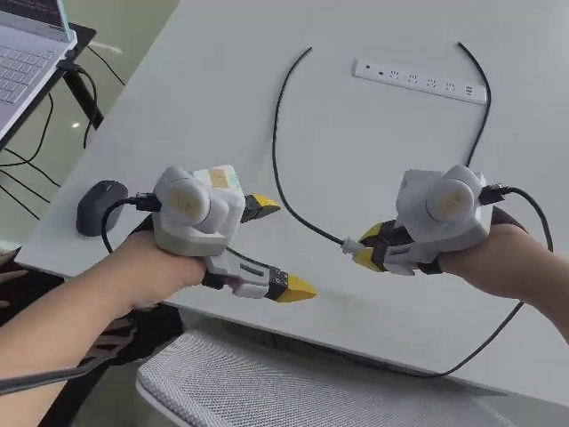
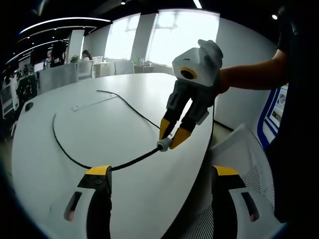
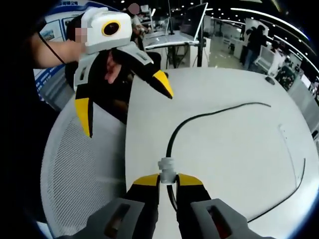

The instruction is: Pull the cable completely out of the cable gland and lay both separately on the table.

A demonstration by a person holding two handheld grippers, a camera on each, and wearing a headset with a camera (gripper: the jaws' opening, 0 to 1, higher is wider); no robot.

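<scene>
Right gripper [image 1: 366,245] pinches cable gland [image 3: 167,167]; left gripper [image 1: 284,247] gapes.

Bright daylight from far windows [image 2: 184,35]; soft shadows on the white table [image 1: 373,151]; gripper views bend at edges.

A white table [image 1: 373,116] in an open-plan office: a white power strip [image 1: 420,81] lies flat near the worktop's far edge, sockets up, while a dark computer mouse [image 1: 100,206] sits at the left edge, close to the near-left corner. An open silver laptop [image 1: 27,53] rests on a dark side stand just beyond the left edge, with thin black leads [image 1: 27,169] hanging beneath it. A pale grey mesh chair [image 1: 293,382] is drawn up to the near edge. Bright windows [image 2: 164,37] and a row of light chairs [image 2: 75,74] stand behind the far edge.
</scene>
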